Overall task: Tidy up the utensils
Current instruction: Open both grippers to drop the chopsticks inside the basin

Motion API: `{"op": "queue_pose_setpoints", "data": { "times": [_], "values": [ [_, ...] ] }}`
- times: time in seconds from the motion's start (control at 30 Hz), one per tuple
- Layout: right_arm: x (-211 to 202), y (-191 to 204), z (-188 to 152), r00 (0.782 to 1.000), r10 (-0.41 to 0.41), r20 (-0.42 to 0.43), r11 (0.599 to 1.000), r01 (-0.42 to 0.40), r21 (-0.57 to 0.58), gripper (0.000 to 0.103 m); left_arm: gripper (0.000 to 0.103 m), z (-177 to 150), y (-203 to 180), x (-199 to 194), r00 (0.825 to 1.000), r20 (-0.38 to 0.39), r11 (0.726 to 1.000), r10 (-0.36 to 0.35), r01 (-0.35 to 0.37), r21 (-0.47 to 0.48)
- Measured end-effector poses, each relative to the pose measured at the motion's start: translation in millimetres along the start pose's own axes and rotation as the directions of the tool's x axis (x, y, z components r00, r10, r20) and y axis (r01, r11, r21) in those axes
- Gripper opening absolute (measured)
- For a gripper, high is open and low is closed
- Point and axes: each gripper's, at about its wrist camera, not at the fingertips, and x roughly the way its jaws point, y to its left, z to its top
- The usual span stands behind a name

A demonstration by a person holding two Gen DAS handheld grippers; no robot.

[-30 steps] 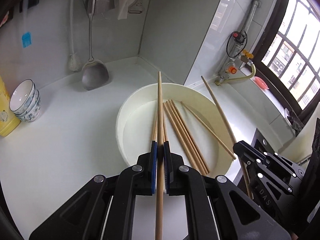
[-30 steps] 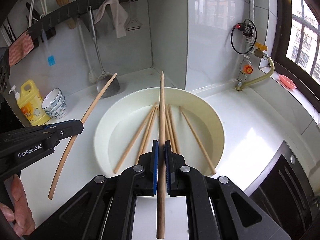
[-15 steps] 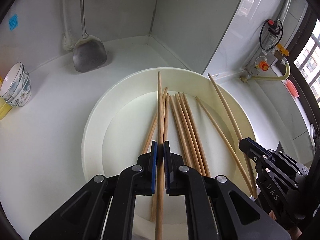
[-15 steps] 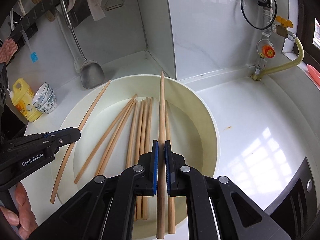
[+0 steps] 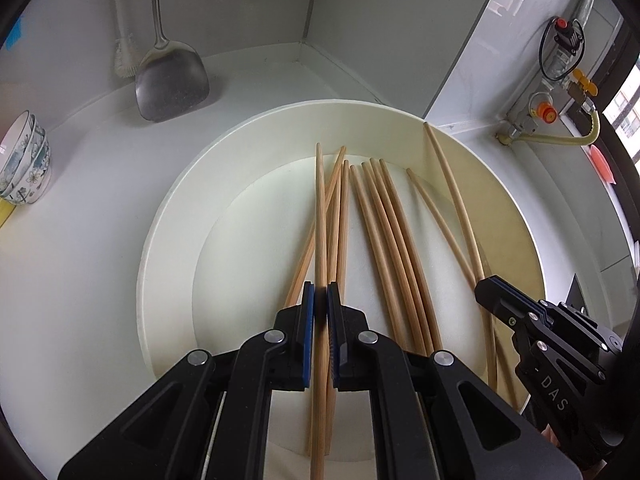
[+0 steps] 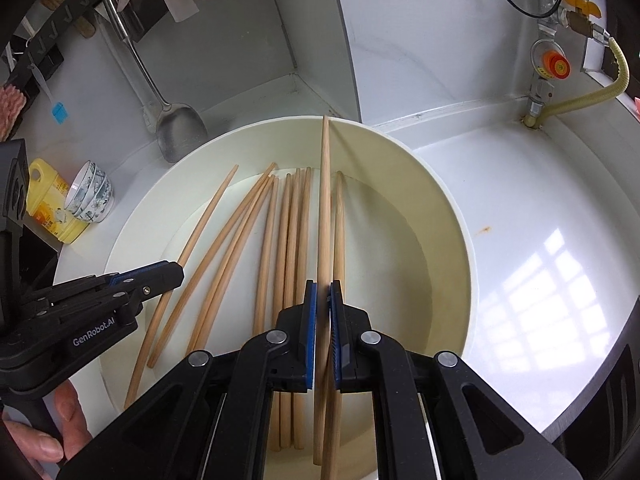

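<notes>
Both hand-held grippers are lowered closer over the round cream plastic basin [image 5: 168, 240] than a second ago. One long wooden chopstick [image 5: 320, 216] is clamped by the left hand-held gripper [image 5: 321, 300], another [image 6: 325, 208] by the right hand-held gripper [image 6: 322, 300]. Loose chopsticks [image 6: 280, 240] are lying inside the basin on the white tabletop [image 6: 520, 216].

Nine chopsticks [image 5: 320, 220] showed in all: one clamped in the left tool [image 5: 321, 300], one in the right tool [image 6: 323, 300], seven loose in the single basin [image 5: 168, 240] under both. Beyond the tools stood one metal spatula [image 5: 172, 84] and one bowl stack [image 5: 24, 160].
</notes>
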Motion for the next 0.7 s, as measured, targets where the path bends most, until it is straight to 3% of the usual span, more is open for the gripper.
{"op": "queue_pose_setpoints", "data": {
  "times": [0.07,0.17,0.23,0.3,0.33,0.5,0.57,0.7],
  "values": [
    [-4,5,0,1.000,-0.006,0.014,1.000,0.006,-0.013,0.008,0.008,-1,1,0,1.000,-0.002,1.000,0.006,-0.006,0.001],
    [-15,6,2,0.998,-0.032,0.053,0.999,0.033,-0.018,0.022,0.010,-1,4,-1,1.000,-0.003,1.000,0.015,-0.015,-0.004],
    [-20,5,4,0.997,-0.036,0.064,0.999,0.037,-0.015,0.022,0.023,-2,5,-5,1.000,0.003,1.000,0.018,-0.018,-0.005],
    [-24,4,4,0.997,-0.040,0.071,0.999,0.041,-0.012,0.022,0.050,-2,7,-11,0.999,0.016,0.999,0.033,-0.033,-0.006],
    [-27,4,4,0.996,-0.041,0.075,0.999,0.041,-0.009,0.024,0.055,-2,8,-16,0.999,0.027,0.999,0.036,-0.036,-0.009],
    [-39,6,0,0.995,-0.042,0.090,0.999,0.040,0.017,0.038,0.072,2,13,-37,0.996,0.067,0.999,0.052,-0.051,-0.014],
    [-43,7,-3,0.995,-0.044,0.094,0.999,0.041,0.029,0.039,0.080,4,15,-45,0.995,0.078,0.998,0.054,-0.053,-0.020],
    [-53,11,-6,0.994,-0.046,0.100,0.998,0.041,0.046,0.039,0.084,6,17,-61,0.994,0.096,0.998,0.056,-0.056,-0.012]
  ]
}}
